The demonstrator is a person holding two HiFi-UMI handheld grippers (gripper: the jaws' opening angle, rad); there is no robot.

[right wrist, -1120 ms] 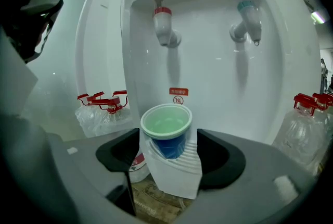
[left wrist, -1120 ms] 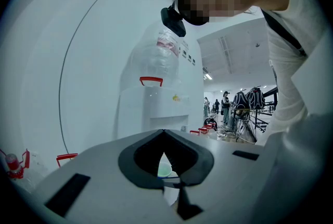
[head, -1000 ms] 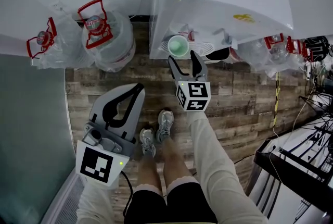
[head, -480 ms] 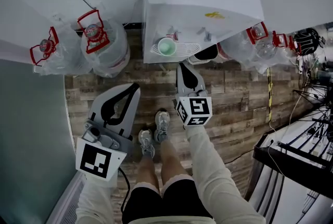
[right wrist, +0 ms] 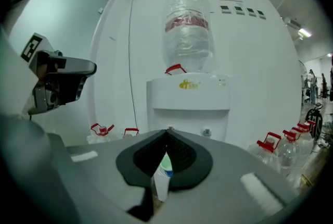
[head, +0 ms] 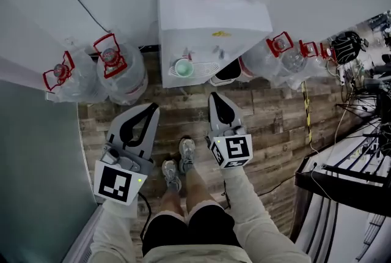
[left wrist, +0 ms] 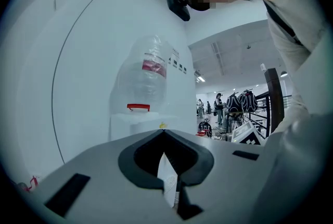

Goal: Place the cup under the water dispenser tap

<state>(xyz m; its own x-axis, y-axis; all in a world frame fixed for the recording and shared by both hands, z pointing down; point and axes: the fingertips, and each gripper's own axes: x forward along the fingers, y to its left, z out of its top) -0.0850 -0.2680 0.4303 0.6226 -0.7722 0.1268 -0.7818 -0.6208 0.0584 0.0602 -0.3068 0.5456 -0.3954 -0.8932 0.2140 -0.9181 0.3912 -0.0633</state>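
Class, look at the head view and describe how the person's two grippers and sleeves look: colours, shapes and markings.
The left gripper and the right gripper both have light grey bodies and curved grey jaws lined with black pads. Each carries a cube with black-and-white square markers, and a small green light glows beside it. The person wears pale long sleeves.

The person wears cream long sleeves (head: 258, 220), black shorts (head: 189, 228) and grey sneakers (head: 171, 175), while the left gripper (head: 151, 110) and right gripper (head: 215, 98) are grey with black-lined fingers (head: 223, 112), each carrying a white cube (head: 233, 150) of black square markers and a green light (head: 140, 180).
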